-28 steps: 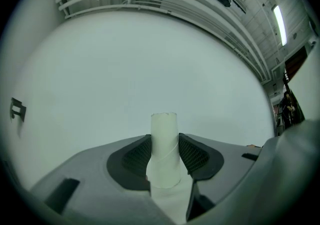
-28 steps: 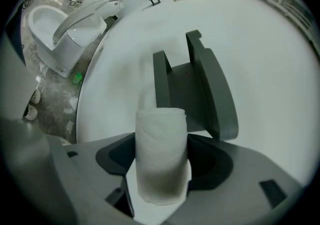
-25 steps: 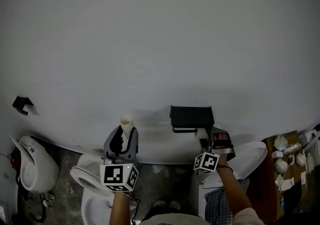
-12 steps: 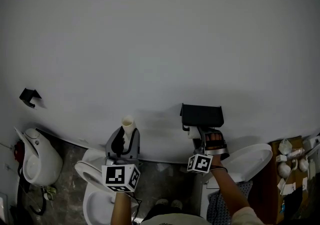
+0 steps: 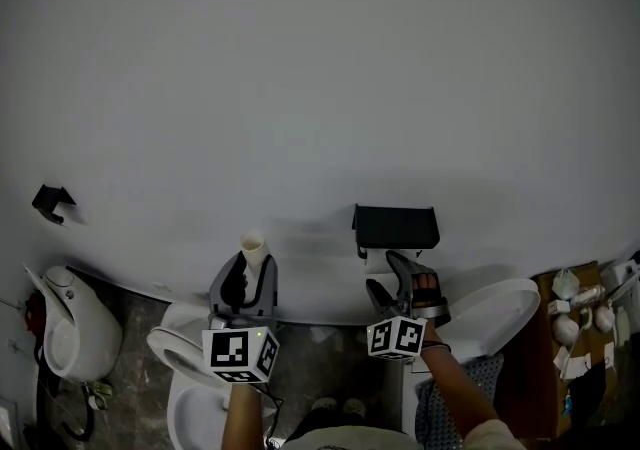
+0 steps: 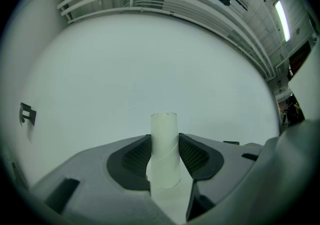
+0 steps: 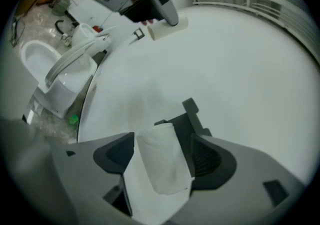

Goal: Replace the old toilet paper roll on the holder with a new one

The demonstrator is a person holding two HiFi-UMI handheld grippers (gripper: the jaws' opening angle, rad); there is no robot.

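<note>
Two grippers are seen low in the head view. The left gripper [image 6: 164,144] is at about 7 o'clock, and its jaws are closed on a bare cardboard tube [image 6: 164,134] that sticks out past their tips. The right gripper [image 7: 162,138] is at about 5 o'clock, its jaws just opened and spread wide. Between those jaws the new toilet paper roll [image 7: 162,161] is seen, ungripped, with a gap beside one pad. Just beyond it, at 12 o'clock, the black holder [image 7: 187,119] is fixed to the white wall [image 5: 320,88].

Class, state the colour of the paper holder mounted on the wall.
The holder is black, shown best in the head view.
</note>
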